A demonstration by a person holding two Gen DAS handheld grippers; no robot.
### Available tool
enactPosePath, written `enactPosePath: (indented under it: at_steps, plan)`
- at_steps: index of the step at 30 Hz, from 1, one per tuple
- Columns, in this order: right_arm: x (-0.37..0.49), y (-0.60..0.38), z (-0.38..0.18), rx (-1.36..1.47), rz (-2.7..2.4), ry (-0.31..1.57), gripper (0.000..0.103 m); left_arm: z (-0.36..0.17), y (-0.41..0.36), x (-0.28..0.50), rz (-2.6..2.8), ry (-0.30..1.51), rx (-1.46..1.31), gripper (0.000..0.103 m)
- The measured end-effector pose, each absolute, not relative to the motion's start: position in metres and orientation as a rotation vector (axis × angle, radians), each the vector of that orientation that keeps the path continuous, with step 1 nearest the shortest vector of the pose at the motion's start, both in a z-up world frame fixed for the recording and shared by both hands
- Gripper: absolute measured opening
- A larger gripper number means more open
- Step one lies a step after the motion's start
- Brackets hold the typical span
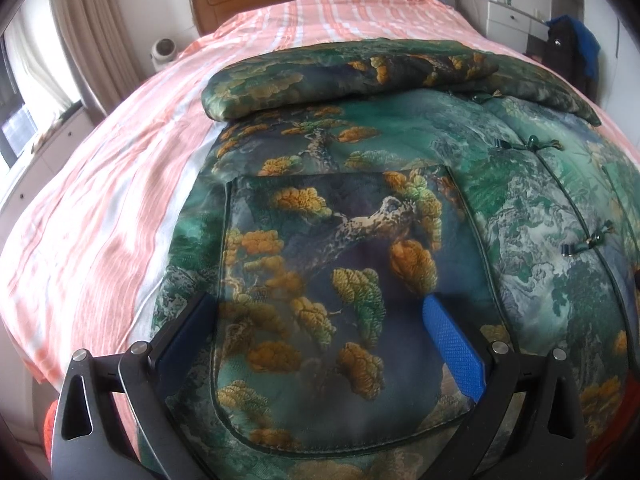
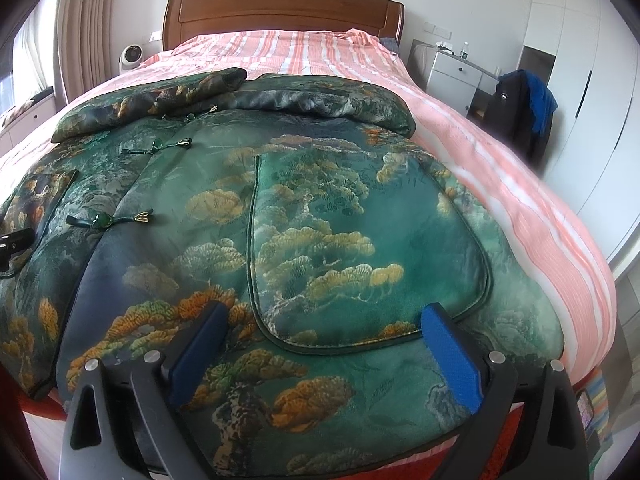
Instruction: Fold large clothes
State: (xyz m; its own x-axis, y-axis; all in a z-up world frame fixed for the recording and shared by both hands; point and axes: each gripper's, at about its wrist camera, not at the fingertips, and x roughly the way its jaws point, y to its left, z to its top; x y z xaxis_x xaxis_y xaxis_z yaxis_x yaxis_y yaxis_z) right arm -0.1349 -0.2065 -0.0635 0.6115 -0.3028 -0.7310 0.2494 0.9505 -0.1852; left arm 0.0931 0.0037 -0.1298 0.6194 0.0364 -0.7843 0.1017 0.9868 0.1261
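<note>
A large green padded jacket [image 1: 360,152] printed with golden pine trees lies flat, front up, on the bed. Both sleeves are folded across its top: the left one [image 1: 340,72] and the right one [image 2: 328,100]. Knot buttons [image 1: 532,144] close the front. My left gripper [image 1: 320,304] is open and empty, hovering just above the left patch pocket [image 1: 340,280] near the hem. My right gripper [image 2: 324,316] is open and empty above the right patch pocket [image 2: 360,248]. The jacket also shows in the right wrist view [image 2: 200,168], where part of the left gripper [image 2: 12,240] appears at the left edge.
The bed has a pink and white striped sheet [image 1: 100,200] and a wooden headboard [image 2: 280,12]. A white nightstand [image 2: 456,68] and a chair with dark and blue clothes [image 2: 524,104] stand to the right. Curtains and a window sill [image 1: 48,80] are on the left.
</note>
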Motion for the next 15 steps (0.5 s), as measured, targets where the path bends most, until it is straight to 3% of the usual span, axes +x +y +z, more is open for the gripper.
enactPosePath:
  at_steps: [15]
  plan:
    - [-0.1345, -0.2082, -0.0649, -0.07, -0.321, 0.859, 0.099, -0.1308, 0.0055, 0.0934, -0.042, 0.907, 0.161, 0.103]
